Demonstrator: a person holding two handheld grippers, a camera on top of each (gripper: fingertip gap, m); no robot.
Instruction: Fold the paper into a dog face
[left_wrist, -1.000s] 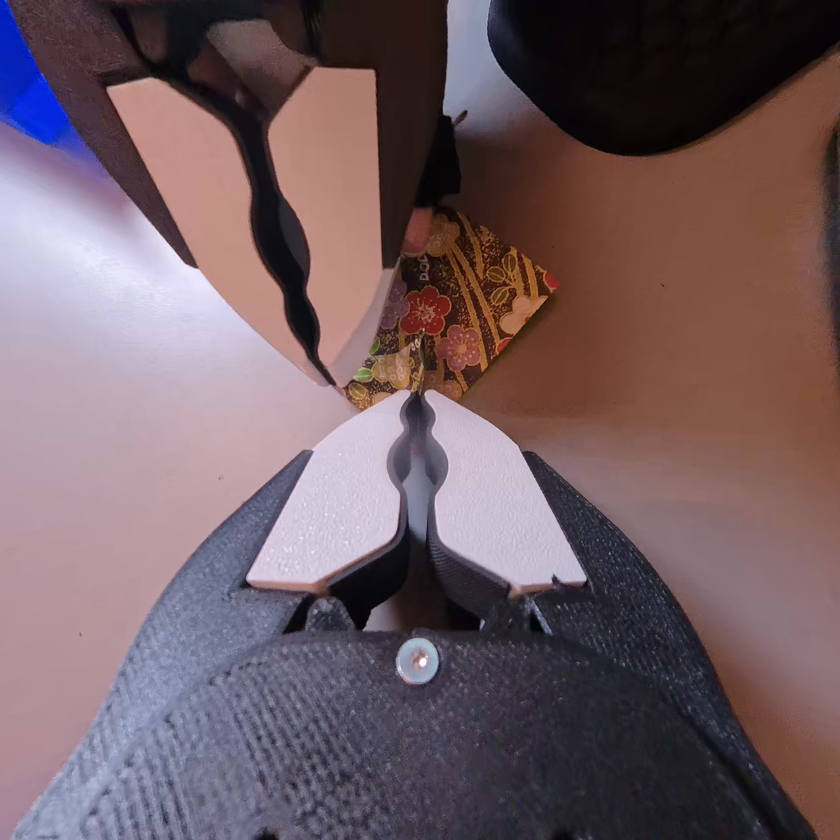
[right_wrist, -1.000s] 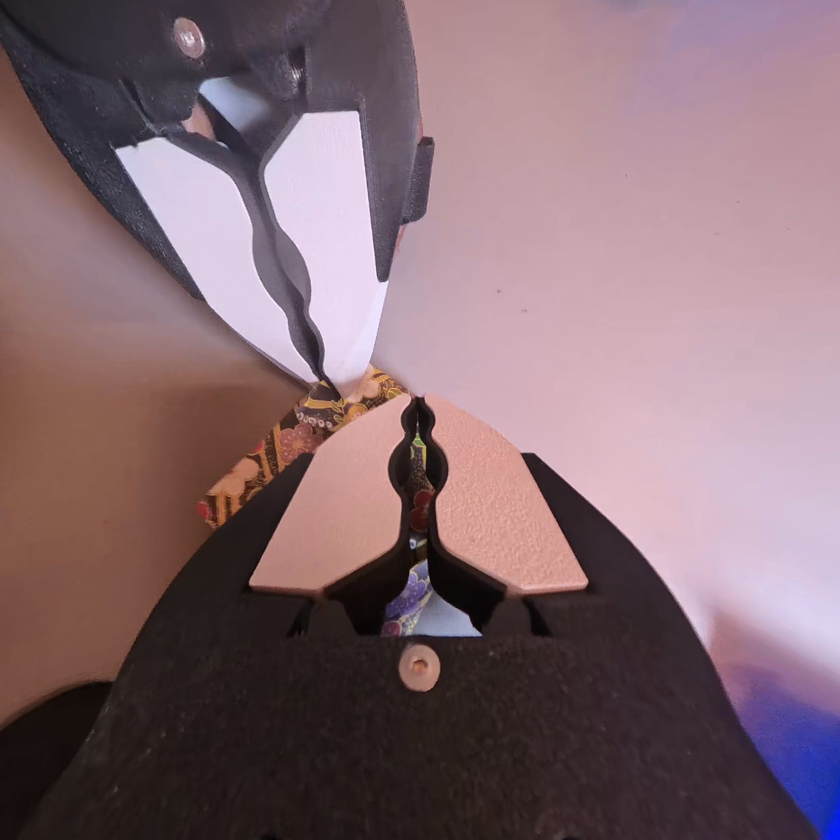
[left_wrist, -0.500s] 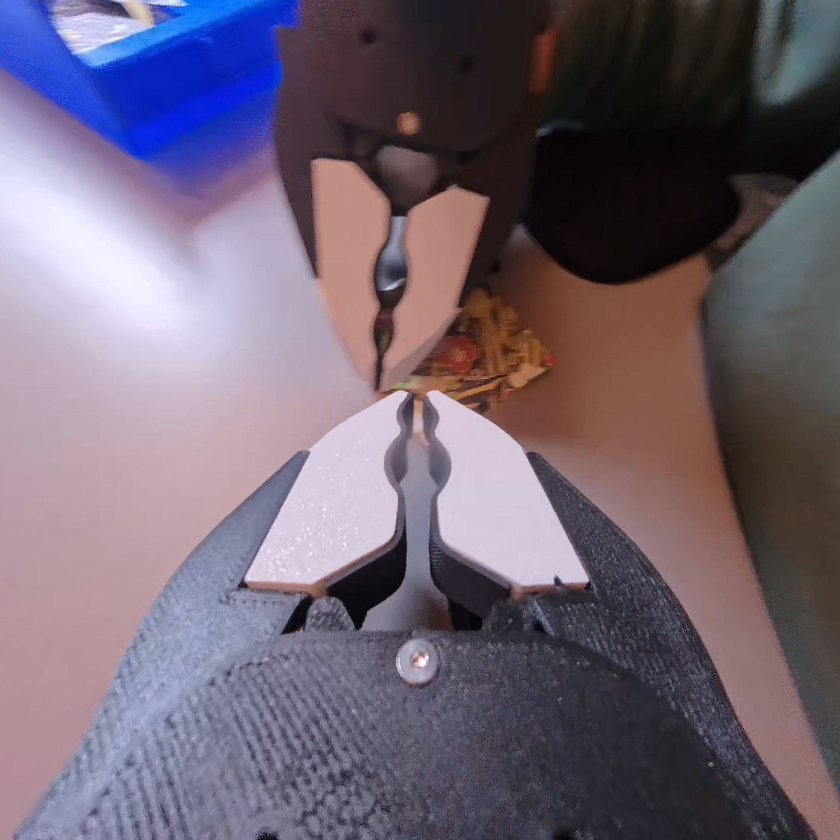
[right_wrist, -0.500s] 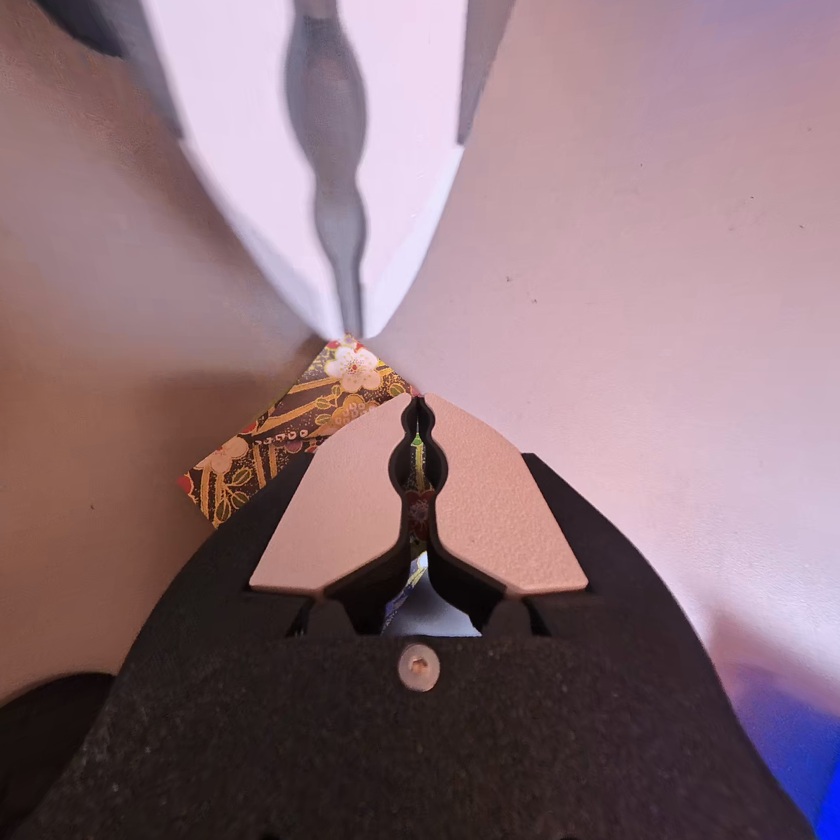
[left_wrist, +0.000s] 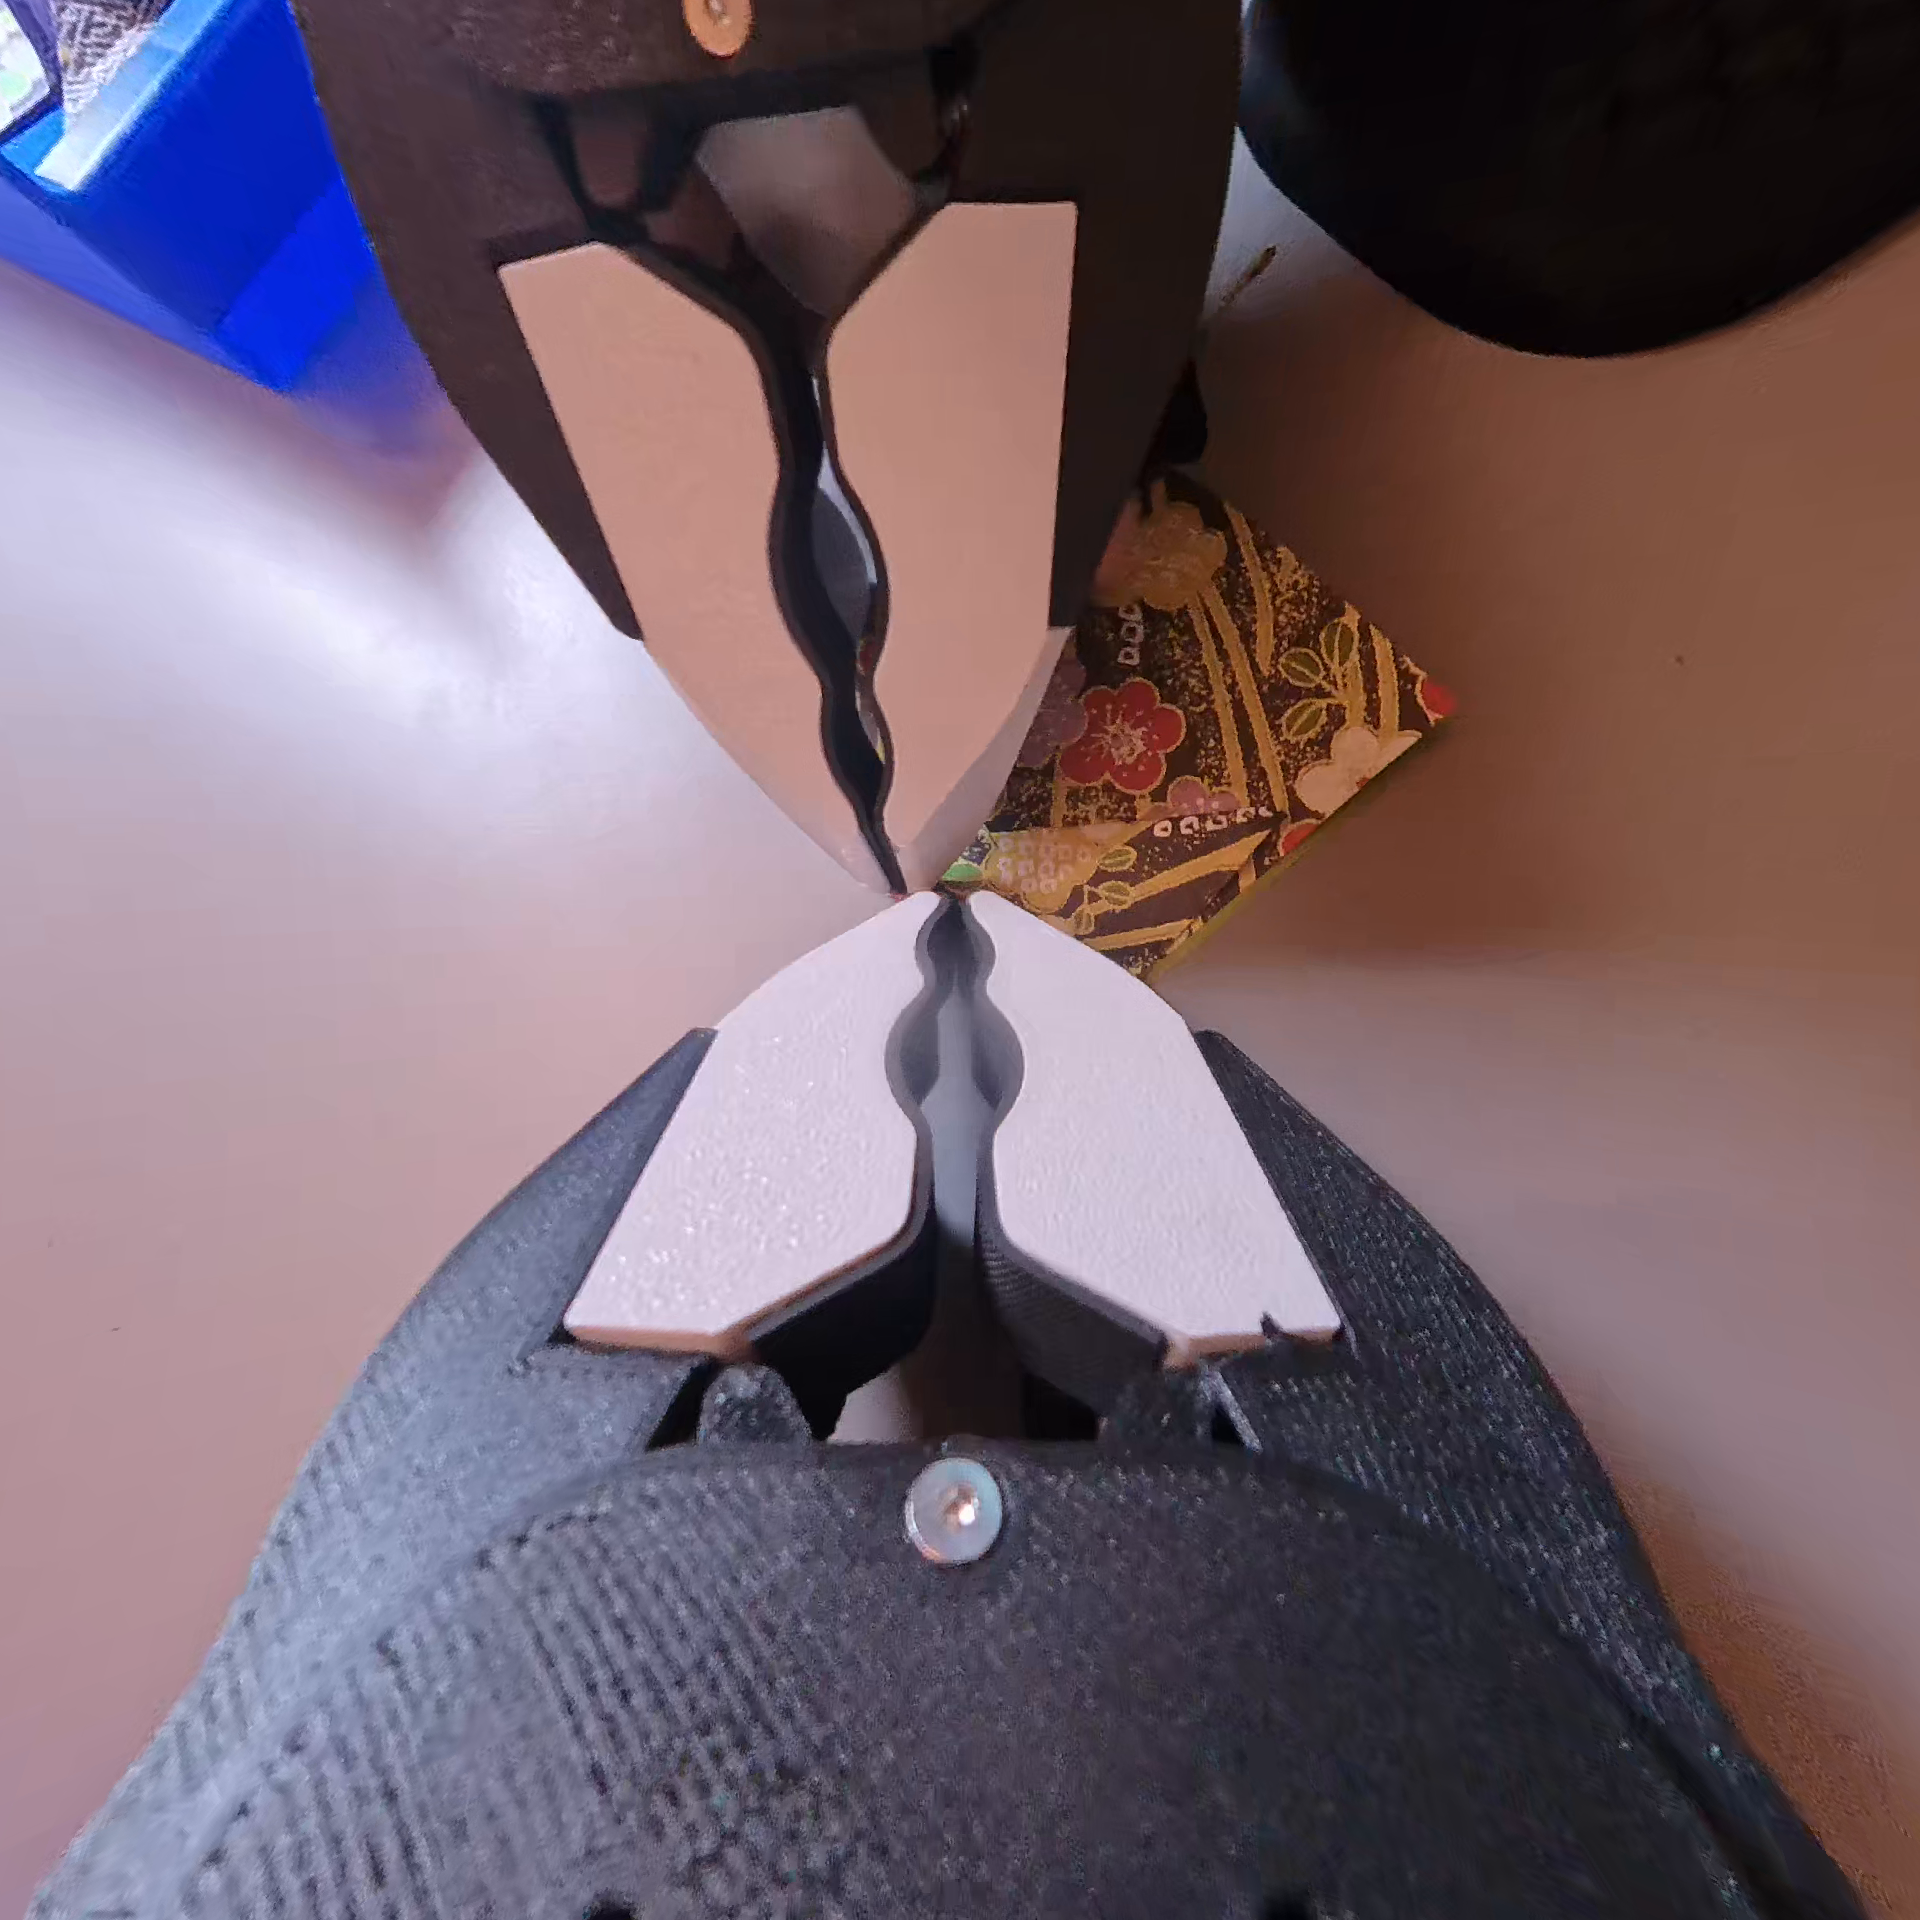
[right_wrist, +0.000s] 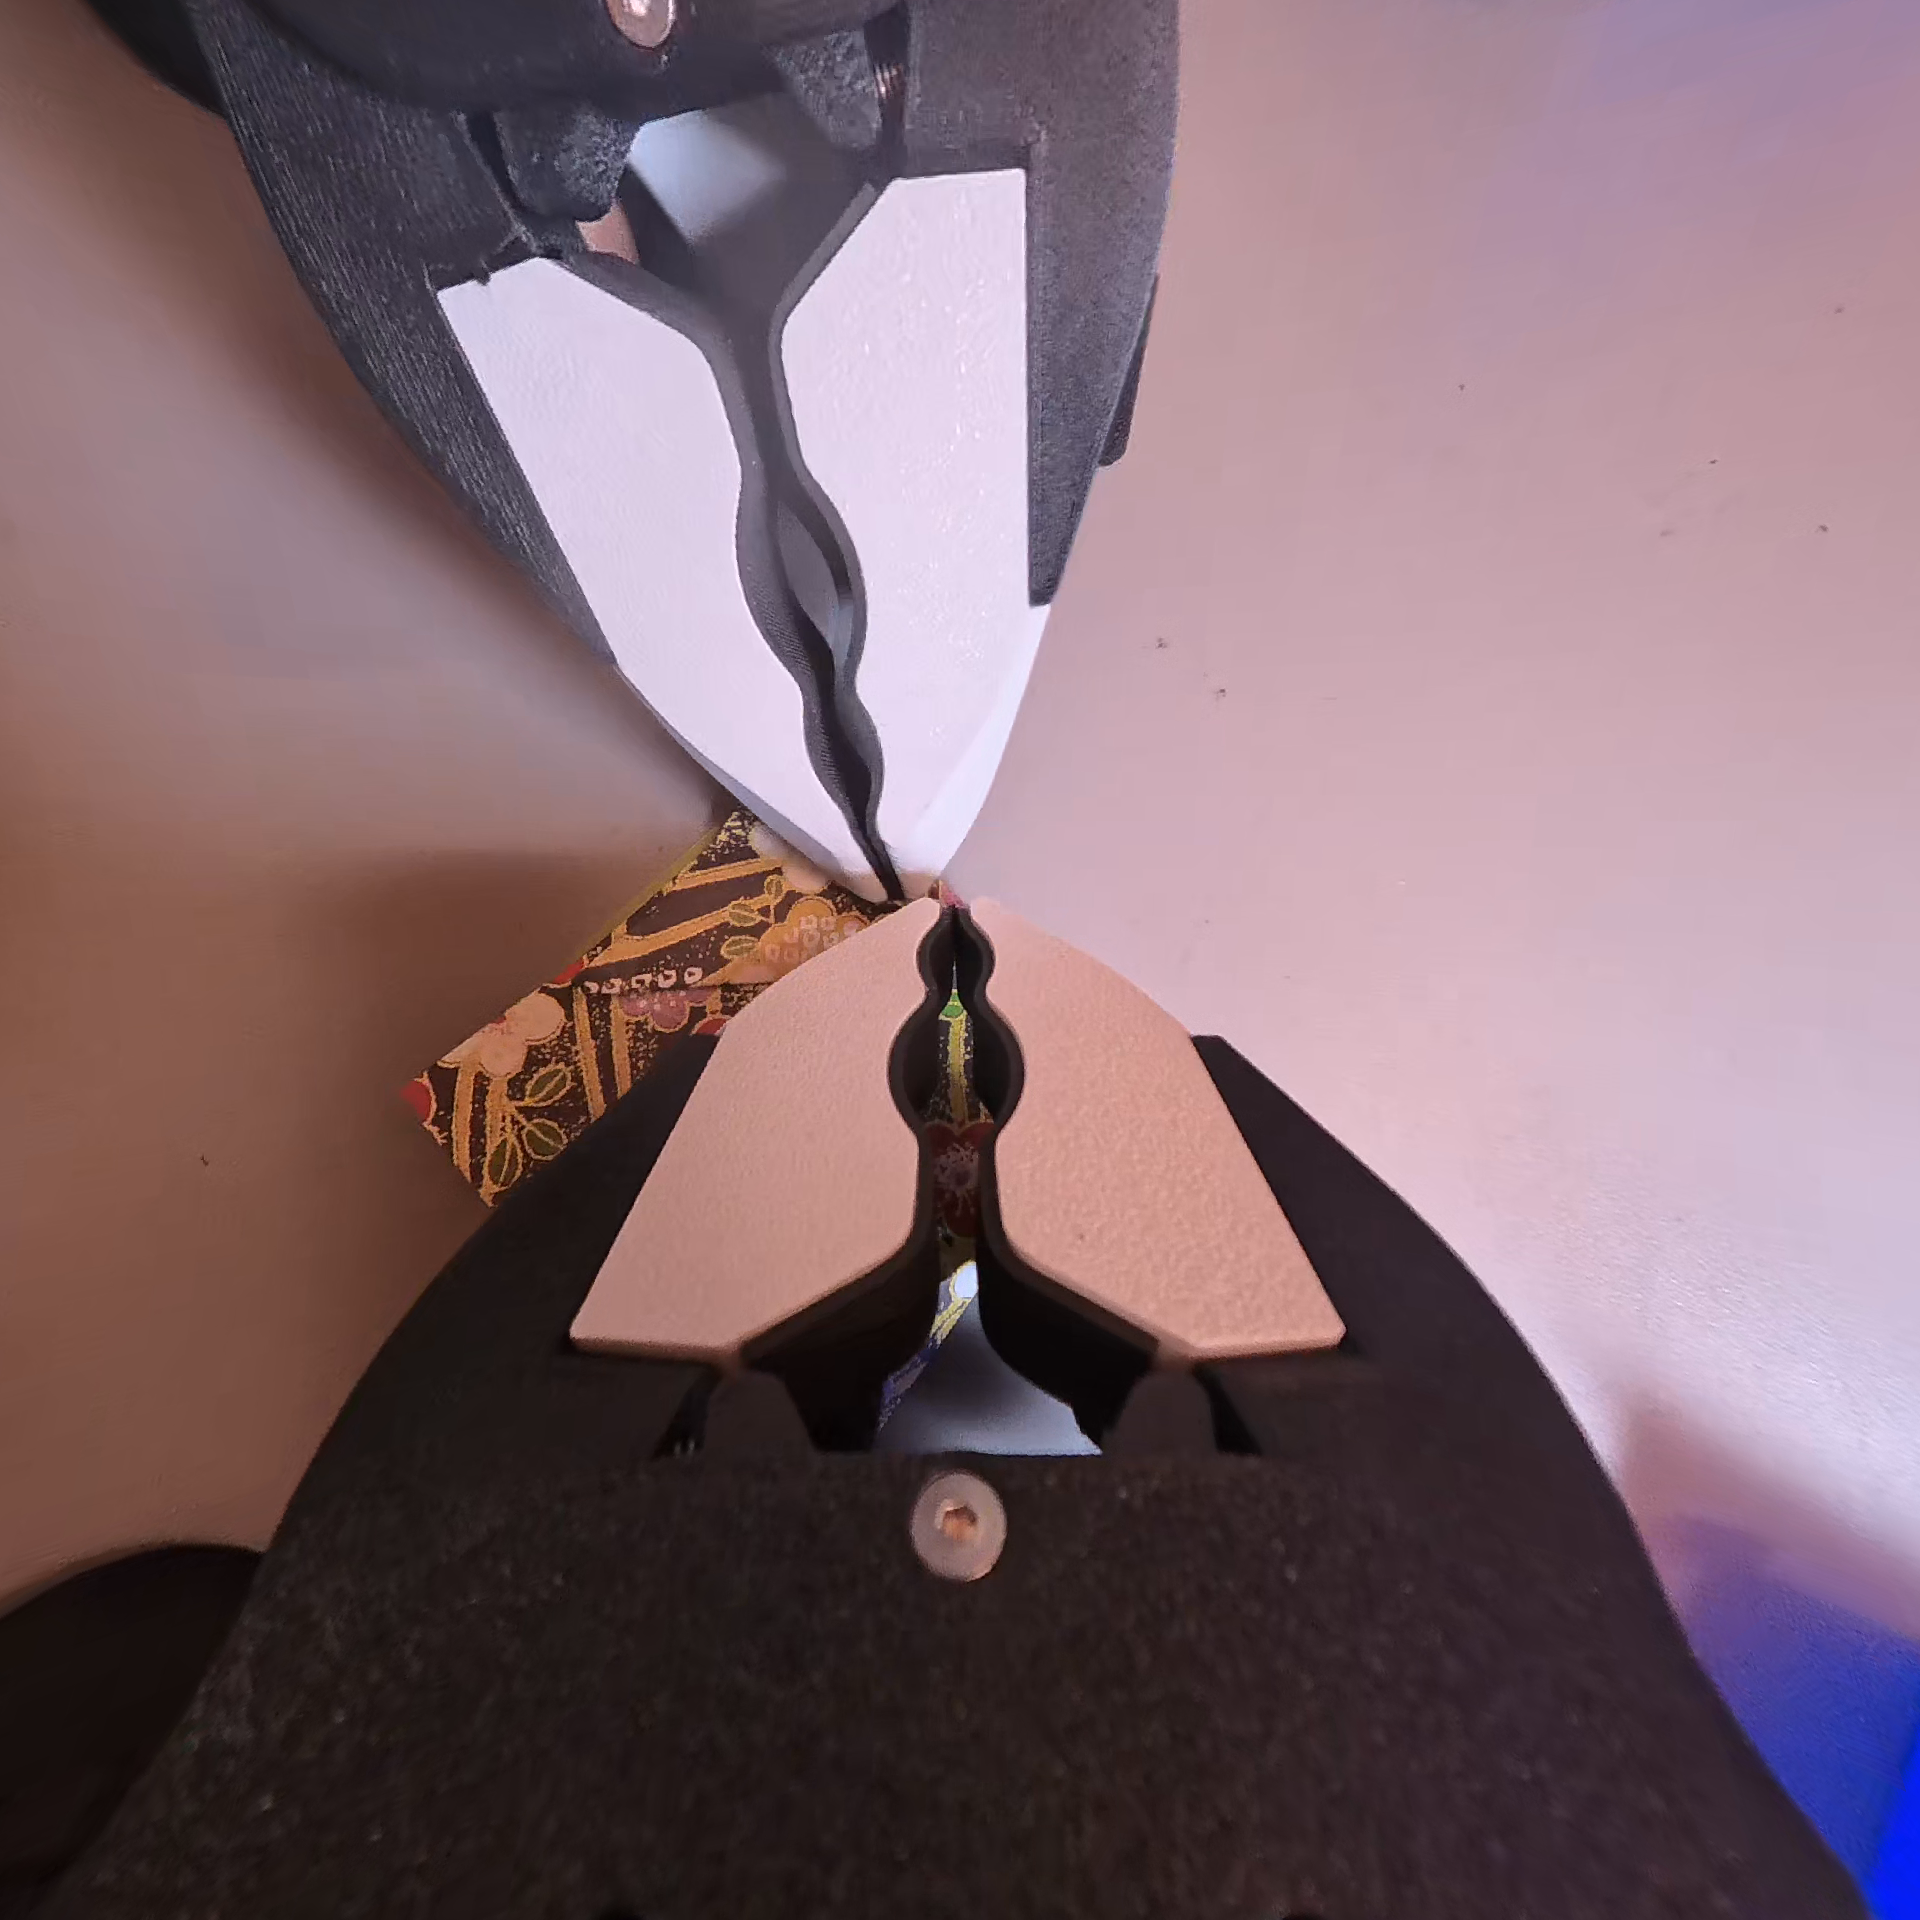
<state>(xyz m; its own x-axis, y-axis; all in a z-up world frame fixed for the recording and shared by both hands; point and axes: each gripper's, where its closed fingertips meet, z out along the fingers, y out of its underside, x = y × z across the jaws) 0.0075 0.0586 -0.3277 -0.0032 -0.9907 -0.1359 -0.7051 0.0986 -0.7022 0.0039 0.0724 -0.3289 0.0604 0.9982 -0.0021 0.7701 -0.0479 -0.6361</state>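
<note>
The two tools meet tip to tip over one corner of the paper (left_wrist: 1226, 748), a small folded floral piece lying flat on the table (left_wrist: 312, 935).

The left hand-held gripper (left_wrist: 951, 906) has its jaws drawn together. Its tips sit at the paper's near-left corner, but nothing shows between them, so whether it pinches anything is unclear.

The right hand-held gripper (right_wrist: 951, 914) is also closed, with patterned paper visible in the slot between its jaws. It appears to hold a layer.

In the left wrist view the paper spreads far and right from the meeting point, its long edge running diagonally that way. Both tools are equally near that corner, so any next fold likely pivots there.
</note>
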